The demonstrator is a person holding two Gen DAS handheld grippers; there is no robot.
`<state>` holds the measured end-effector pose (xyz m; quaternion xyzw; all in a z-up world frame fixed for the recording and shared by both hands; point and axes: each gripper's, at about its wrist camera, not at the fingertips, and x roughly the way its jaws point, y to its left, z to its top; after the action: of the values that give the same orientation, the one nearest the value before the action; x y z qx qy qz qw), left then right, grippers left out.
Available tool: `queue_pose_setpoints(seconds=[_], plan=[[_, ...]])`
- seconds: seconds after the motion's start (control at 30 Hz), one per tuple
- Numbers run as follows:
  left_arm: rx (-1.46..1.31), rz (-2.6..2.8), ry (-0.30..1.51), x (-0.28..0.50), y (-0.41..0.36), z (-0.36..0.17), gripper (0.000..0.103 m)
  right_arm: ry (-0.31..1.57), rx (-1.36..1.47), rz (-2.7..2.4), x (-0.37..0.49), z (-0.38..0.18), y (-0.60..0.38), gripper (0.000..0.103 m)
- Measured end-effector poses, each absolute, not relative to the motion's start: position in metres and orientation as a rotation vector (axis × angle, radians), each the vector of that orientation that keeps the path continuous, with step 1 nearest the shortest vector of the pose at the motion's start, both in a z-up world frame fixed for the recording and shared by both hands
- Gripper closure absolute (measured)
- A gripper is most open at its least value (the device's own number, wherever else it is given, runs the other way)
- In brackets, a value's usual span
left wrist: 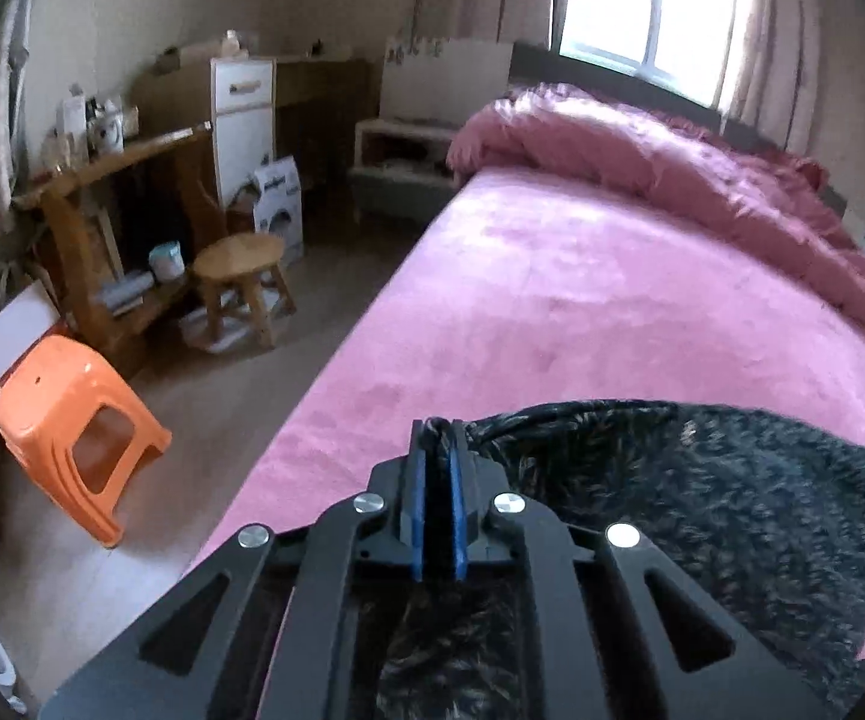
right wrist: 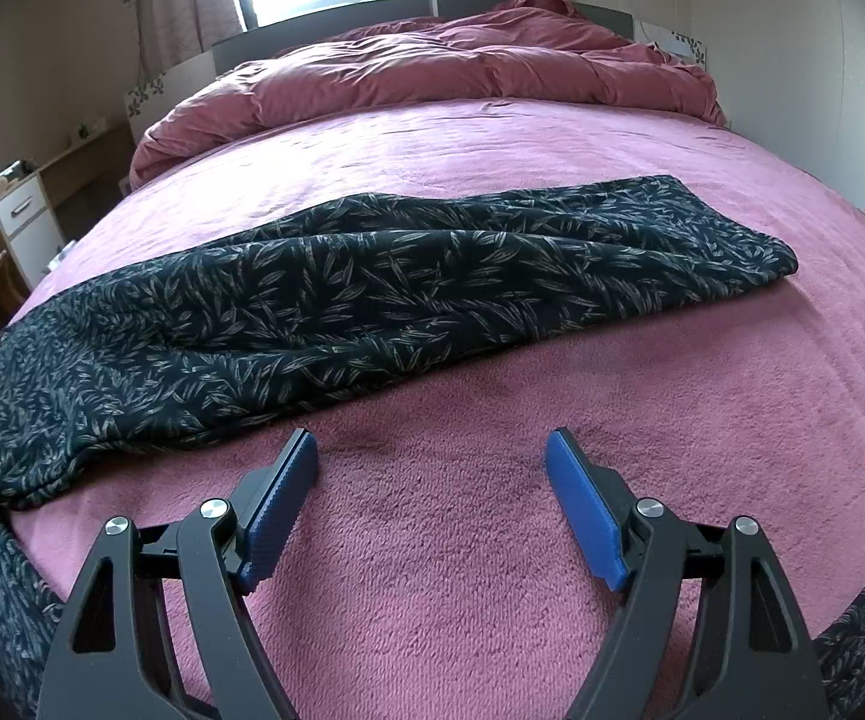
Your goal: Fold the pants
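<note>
Dark pants (right wrist: 372, 288) with a pale leaf print lie stretched across the pink bed sheet (right wrist: 432, 540), running from the lower left to the right. In the left wrist view my left gripper (left wrist: 439, 429) is shut on an edge of the pants (left wrist: 702, 492), a fold of fabric pinched between its blue pads. The cloth bunches to the right of the jaws and beneath them. My right gripper (right wrist: 431, 450) is open just above the sheet, on the near side of the pants, with nothing between its fingers.
A rumpled pink duvet (right wrist: 462, 72) is heaped at the head of the bed under the window. Left of the bed the floor holds an orange plastic stool (left wrist: 72, 426), a round wooden stool (left wrist: 240, 282), a wooden desk (left wrist: 108, 204) and a white cabinet (left wrist: 243, 120).
</note>
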<state>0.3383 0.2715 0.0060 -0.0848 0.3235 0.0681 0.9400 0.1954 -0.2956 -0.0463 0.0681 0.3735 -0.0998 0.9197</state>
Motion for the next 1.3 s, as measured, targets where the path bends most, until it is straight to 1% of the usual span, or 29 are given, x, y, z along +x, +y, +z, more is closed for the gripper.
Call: queue_pose_setpoints(seconds=[0.23, 0.4, 0.5, 0.6, 0.7, 0.77, 0.8, 0.83, 0.93, 1.03, 1.2, 1.23, 1.3], plan=[[-0.26, 0.036, 0.495, 0.264, 0.268, 0.045, 0.098, 0.765, 0.146, -0.204, 0.196, -0.048, -0.295, 0.025], [-0.293, -0.049, 0.434, 0.203, 0.265, 0.046, 0.098, 0.76, 0.158, -0.199, 0.196, -0.048, -0.296, 0.025], [-0.353, -0.068, 0.414, 0.168, 0.272, 0.034, 0.098, 0.756, 0.163, -0.195, 0.195, -0.047, -0.297, 0.025], [-0.447, -0.074, 0.404, 0.138, 0.28, 0.011, 0.098, 0.756, 0.164, -0.194, 0.195, -0.047, -0.298, 0.025], [-0.517, -0.076, 0.442, 0.125, 0.283, -0.02, 0.098, 0.767, 0.154, -0.199, 0.197, -0.047, -0.296, 0.023], [-0.573, -0.072, 0.468, 0.123, 0.284, -0.038, 0.098, 0.81, 0.103, -0.226, 0.203, -0.043, -0.288, 0.023], [-0.598, -0.071, 0.472, 0.122, 0.284, -0.044, 0.098, 0.837, 0.083, -0.237, 0.206, -0.039, -0.284, 0.024], [-0.613, -0.07, 0.468, 0.12, 0.284, -0.047, 0.098, 0.842, 0.095, -0.221, 0.208, -0.032, -0.281, 0.028], [-0.608, -0.077, 0.452, 0.117, 0.283, -0.049, 0.098, 0.774, 0.218, -0.13, 0.214, 0.004, -0.271, 0.029], [-0.594, -0.078, 0.444, 0.115, 0.28, -0.049, 0.098, 0.82, 0.387, -0.053, 0.246, 0.019, -0.261, 0.035], [-0.602, -0.088, 0.421, 0.108, 0.283, -0.047, 0.098, 0.956, 0.505, -0.115, 0.312, 0.011, -0.247, 0.035], [-0.605, -0.091, 0.419, 0.108, 0.283, -0.048, 0.098, 0.967, 0.562, -0.139, 0.322, 0.007, -0.249, 0.038], [-0.606, -0.094, 0.422, 0.108, 0.284, -0.048, 0.098, 0.979, 0.636, -0.178, 0.334, -0.002, -0.254, 0.041]])
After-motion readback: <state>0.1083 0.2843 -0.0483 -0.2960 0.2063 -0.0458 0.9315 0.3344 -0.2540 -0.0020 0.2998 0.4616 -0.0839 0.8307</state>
